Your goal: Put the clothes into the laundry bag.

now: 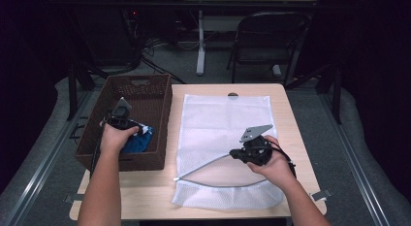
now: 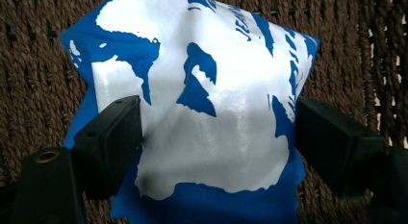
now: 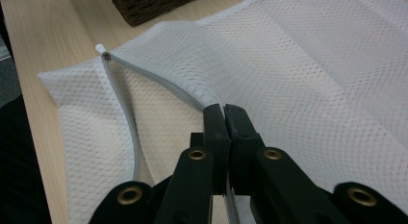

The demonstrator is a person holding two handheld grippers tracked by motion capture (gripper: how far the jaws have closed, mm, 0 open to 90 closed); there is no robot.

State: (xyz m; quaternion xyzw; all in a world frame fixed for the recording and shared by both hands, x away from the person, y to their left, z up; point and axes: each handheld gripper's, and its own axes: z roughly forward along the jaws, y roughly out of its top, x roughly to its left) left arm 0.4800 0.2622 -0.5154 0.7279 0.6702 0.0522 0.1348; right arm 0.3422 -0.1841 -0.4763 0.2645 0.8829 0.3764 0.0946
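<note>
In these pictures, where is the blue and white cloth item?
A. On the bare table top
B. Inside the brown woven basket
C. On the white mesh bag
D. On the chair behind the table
B: the blue and white cloth lies inside the brown woven basket, whose woven wall shows behind it in the left gripper view, where the left gripper stands open around it.
</note>
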